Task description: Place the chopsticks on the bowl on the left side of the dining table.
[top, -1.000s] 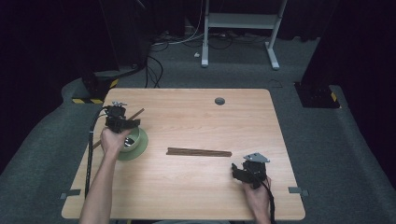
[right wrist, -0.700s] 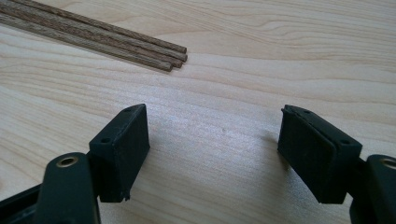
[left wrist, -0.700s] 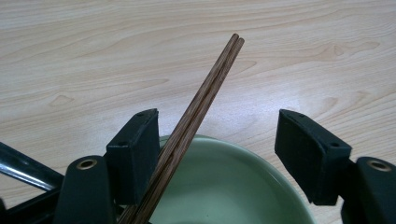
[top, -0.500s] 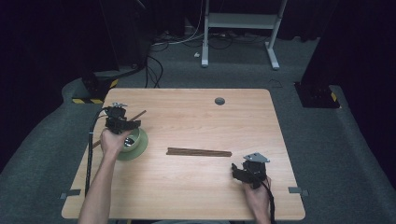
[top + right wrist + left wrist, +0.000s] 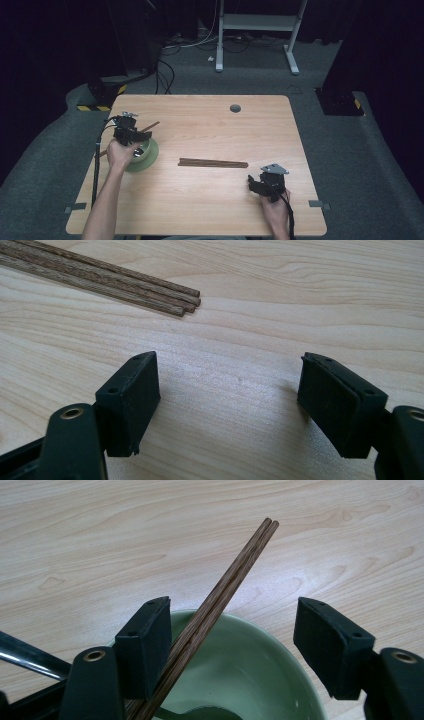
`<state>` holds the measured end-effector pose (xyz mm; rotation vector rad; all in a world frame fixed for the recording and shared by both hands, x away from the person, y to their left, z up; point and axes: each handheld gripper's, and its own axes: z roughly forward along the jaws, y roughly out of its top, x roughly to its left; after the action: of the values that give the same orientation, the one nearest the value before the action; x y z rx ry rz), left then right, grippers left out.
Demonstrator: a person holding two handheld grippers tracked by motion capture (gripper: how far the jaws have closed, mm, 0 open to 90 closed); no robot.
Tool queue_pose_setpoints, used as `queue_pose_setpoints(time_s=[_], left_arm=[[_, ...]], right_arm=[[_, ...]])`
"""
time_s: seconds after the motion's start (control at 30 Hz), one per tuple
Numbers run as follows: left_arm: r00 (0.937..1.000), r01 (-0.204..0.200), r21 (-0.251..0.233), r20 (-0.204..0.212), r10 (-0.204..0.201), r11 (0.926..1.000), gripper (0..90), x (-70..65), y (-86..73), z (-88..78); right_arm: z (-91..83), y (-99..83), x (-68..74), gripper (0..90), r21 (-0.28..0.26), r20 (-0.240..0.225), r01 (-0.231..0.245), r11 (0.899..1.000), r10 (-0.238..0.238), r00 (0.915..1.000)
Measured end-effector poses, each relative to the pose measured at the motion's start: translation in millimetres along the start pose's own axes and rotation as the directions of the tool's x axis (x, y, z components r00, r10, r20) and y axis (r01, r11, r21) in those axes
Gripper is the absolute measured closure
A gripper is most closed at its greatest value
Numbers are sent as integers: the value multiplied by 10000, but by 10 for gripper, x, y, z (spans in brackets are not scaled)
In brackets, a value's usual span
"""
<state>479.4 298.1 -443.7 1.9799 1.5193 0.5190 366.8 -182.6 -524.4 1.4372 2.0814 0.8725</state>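
Chopsticks [image 5: 220, 597] lean in the green bowl [image 5: 250, 675] at the counter's [image 5: 210, 130] left, between the left gripper's [image 5: 232, 645] spread jaws, seemingly just dropped. Right gripper [image 5: 230, 410], jaws spread, waits near the remaining sticks [image 5: 213, 163]; fetching those likely comes next.
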Motion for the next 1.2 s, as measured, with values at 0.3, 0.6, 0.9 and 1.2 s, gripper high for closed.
queue_pose_setpoints(time_s=[0.3, 0.6, 0.9, 1.2], left_arm=[[9995, -251, 108, 188, 248, 9996, 315, -72, -9, -3], [9984, -445, 165, 355, 439, 9989, 316, -123, -28, -4], [9974, -529, 75, 487, 525, 9986, 316, -152, -69, -37], [9957, -701, 92, 607, 695, 9975, 317, -188, -97, -50]], right_arm=[[0, 0, 0, 242, 1, -1, 1, 10000, -1, 10000], [0, 0, 0, 242, 1, 0, 1, 10000, -1, 10000], [0, 0, 0, 242, 1, -1, 1, 10000, -1, 10000], [0, 0, 0, 242, -1, -1, 1, 10000, -1, 10000]])
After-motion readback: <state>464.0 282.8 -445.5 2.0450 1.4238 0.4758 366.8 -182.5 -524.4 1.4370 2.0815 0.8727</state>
